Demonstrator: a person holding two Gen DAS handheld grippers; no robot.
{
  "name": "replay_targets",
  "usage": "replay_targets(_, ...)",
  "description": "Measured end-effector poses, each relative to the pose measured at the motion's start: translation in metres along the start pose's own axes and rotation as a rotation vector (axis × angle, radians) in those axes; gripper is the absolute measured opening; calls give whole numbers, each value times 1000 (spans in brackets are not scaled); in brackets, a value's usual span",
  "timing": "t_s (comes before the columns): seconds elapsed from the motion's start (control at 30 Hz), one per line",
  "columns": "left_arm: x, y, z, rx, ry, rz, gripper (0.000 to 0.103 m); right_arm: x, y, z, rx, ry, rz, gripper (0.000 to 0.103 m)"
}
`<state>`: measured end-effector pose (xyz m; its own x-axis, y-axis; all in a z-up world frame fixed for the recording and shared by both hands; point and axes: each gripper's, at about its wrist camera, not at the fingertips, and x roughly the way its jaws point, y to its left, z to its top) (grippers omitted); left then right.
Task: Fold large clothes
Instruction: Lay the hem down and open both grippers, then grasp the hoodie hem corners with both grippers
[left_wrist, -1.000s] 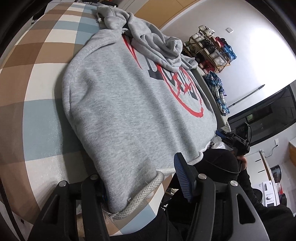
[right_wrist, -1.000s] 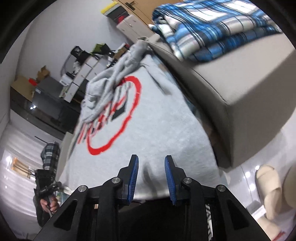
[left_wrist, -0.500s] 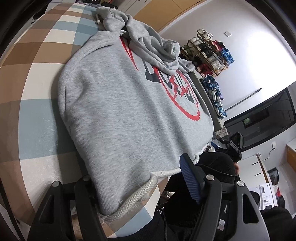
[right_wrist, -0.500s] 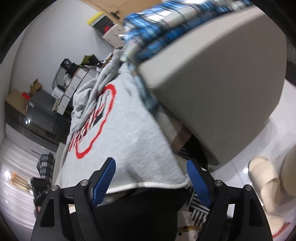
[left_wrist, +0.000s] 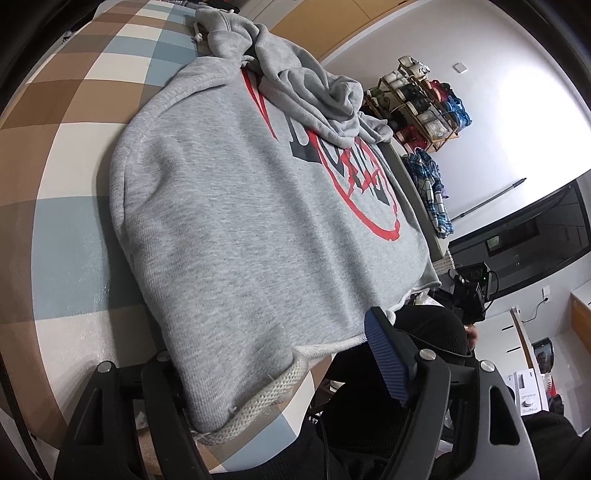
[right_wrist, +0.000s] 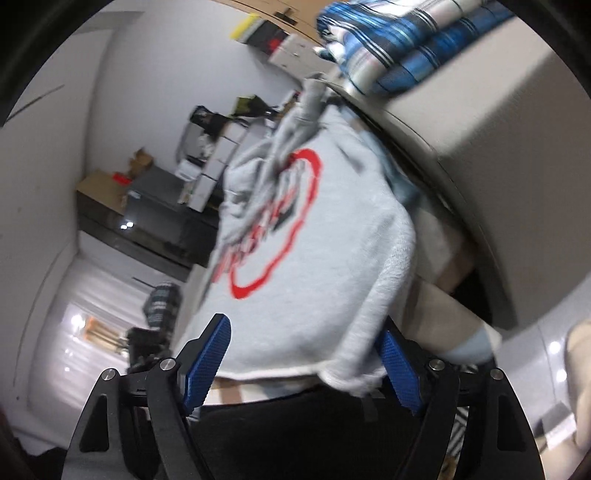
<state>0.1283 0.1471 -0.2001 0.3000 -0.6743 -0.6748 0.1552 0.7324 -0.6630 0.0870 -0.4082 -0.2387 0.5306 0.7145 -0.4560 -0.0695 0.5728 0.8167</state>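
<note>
— Where's the garment from your seat?

— I see the grey hoodie (left_wrist: 240, 229) spread front-up on the checked surface (left_wrist: 70, 177), red circle print showing, its hood and sleeves bunched at the far end. Its ribbed hem (left_wrist: 258, 398) hangs over the near edge. A blue plaid shirt (right_wrist: 399, 40) lies folded on a grey block (right_wrist: 517, 166) just beside the hoodie.

— And your left gripper?

— My left gripper (left_wrist: 277, 373) sits at the hoodie's near hem corner. Its jaws have just been opening and stand wide; the hem lies between them, covering one finger, while the blue pad (left_wrist: 384, 358) stands clear of the cloth. No hold there.

— The right one?

— My right gripper (right_wrist: 303, 354) is at the hem's other corner. Those jaws have just opened too, spread wide with the hem edge (right_wrist: 332, 376) lying between the blue pads. The view is blurred, but I see no pinch on the cloth.
</note>
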Motion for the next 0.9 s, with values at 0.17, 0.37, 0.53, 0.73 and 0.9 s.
replay_targets(0.17,0,-1,0,2,-2,2,72,15,-14,2,31,52,-180,81)
replay_targets(0.37,0,0,-2,5,-3,-1,72,23,-24,-2,79,65,-153,80)
replay_targets(0.53,-1,-5,2,27,15,69,72,19,-11,-1,48,64,-81,50)
replay_targets(0.73,2,-8,2,59,49,106,73,9,1,0,30,17,4,20)
replay_targets(0.9,5,-10,1,73,45,134,73,19,-3,0,52,15,-45,20)
